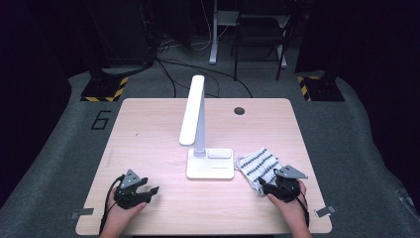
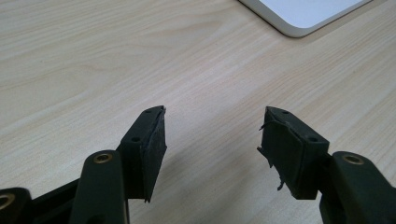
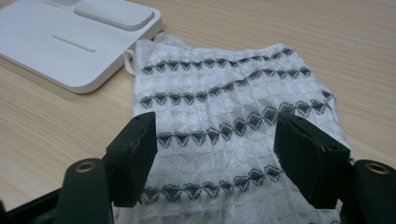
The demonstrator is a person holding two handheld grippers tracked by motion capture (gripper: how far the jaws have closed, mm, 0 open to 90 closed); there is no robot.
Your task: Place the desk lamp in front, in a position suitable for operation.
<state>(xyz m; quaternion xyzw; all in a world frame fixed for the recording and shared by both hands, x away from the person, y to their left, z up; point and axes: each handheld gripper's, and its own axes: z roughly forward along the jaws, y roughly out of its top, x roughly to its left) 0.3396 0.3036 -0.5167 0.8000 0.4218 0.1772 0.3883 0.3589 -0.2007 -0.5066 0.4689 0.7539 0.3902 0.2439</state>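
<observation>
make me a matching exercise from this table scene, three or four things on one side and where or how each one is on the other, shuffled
Things:
1. left gripper
2. right gripper
3. desk lamp
4. patterned cloth

States:
A. lies flat beside the lamp's base
B. open over the cloth
C. stands at the middle of the table
D. open over bare wood

Pairs: 1-D, 2-B, 3-C, 4-A

Bare counter (image 1: 148,144) is left open on the left; the middle is blocked by the lamp (image 1: 200,148), with the cloth (image 1: 257,166) just beside its base.
</observation>
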